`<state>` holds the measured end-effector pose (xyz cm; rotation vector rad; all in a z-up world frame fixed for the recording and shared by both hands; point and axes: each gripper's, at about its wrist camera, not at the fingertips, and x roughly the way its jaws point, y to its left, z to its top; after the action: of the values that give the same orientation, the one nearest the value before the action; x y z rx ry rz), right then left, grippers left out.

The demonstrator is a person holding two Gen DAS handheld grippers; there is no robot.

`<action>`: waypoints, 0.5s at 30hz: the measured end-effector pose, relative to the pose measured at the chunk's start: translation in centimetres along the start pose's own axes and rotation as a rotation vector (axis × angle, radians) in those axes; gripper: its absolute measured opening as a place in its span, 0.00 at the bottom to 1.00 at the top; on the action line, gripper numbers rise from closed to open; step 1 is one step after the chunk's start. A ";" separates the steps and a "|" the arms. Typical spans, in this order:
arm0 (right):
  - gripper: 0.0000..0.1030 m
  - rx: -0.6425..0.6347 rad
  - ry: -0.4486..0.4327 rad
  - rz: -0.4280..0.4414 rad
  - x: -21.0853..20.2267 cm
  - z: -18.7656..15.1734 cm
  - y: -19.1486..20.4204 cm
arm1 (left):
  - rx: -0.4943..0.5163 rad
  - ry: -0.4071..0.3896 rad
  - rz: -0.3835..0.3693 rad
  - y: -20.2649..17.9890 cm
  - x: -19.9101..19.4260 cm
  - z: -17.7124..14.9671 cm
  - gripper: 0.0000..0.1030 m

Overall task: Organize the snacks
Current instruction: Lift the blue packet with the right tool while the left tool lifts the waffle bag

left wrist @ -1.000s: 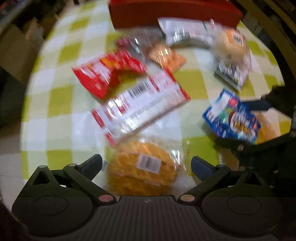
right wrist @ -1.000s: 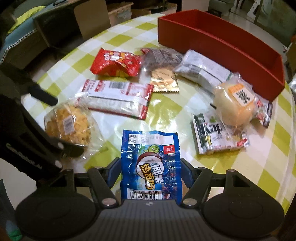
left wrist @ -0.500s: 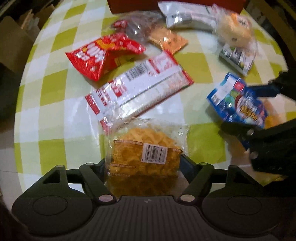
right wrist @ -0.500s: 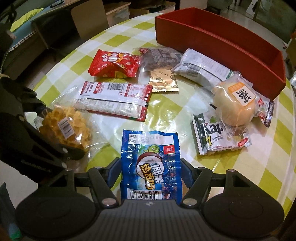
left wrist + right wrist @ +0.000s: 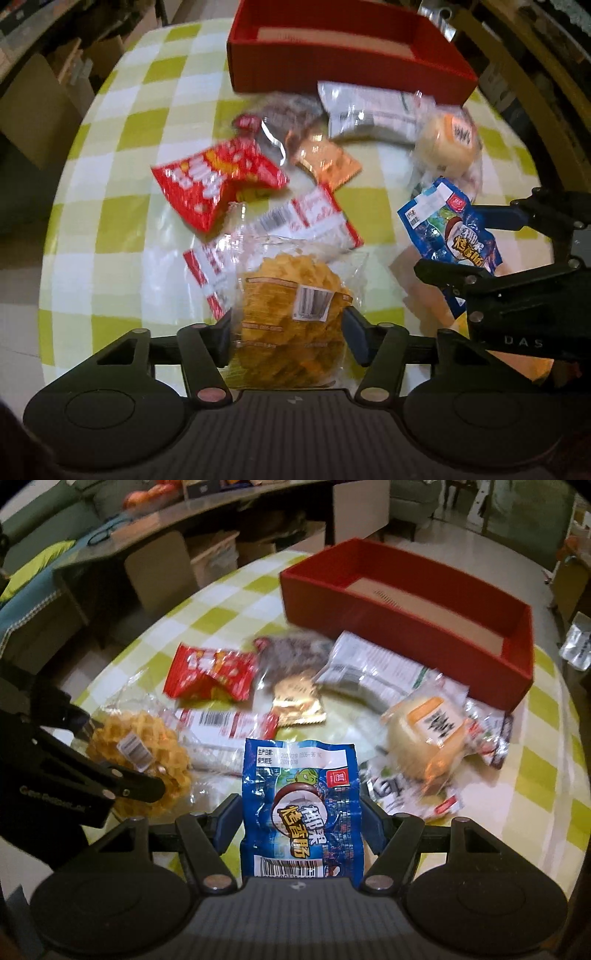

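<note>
The left claw (image 5: 288, 332) has just been closing and now pinches a clear bag of golden waffle cookies (image 5: 291, 314), a barcode sticker on its front. The right claw (image 5: 301, 819) pinches a blue sausage packet (image 5: 301, 805) printed with yellow Chinese characters, a small red logo square and a barcode — its date strip is too small to read. In the right wrist view, the red box (image 5: 406, 627) sits at one o'clock on the green-checked tabletop (image 5: 229, 609). Before it lie a red snack bag (image 5: 210, 672), a gold sachet (image 5: 299, 701), a white wrapper (image 5: 369, 672) and a wrapped bun (image 5: 424, 734) with an orange label, all blurred.
</note>
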<state>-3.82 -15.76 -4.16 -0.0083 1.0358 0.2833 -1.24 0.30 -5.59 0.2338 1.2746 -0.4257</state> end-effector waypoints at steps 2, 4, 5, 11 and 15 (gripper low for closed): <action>0.72 0.012 -0.007 -0.009 -0.1 0.3 -0.3 | 0.005 -0.005 -0.001 0.0 -0.2 0.4 0.46; 0.72 0.021 -0.009 -0.013 -0.1 0.4 -0.5 | 0.007 0.010 -0.013 -0.1 0.5 0.8 0.40; 0.72 0.023 -0.008 -0.014 0.0 0.4 -0.5 | 0.007 0.018 -0.016 -0.2 0.8 0.8 0.41; 0.72 0.021 0.014 -0.016 0.6 0.4 -0.4 | 0.075 0.021 0.044 -1.7 2.3 0.5 0.62; 0.72 0.019 0.017 -0.031 0.8 0.4 -0.4 | 0.087 0.050 0.063 -2.4 4.4 0.8 0.72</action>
<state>-2.97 -15.90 -4.71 -0.0099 1.0540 0.2453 -0.59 -2.90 -9.44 0.3591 1.2952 -0.4241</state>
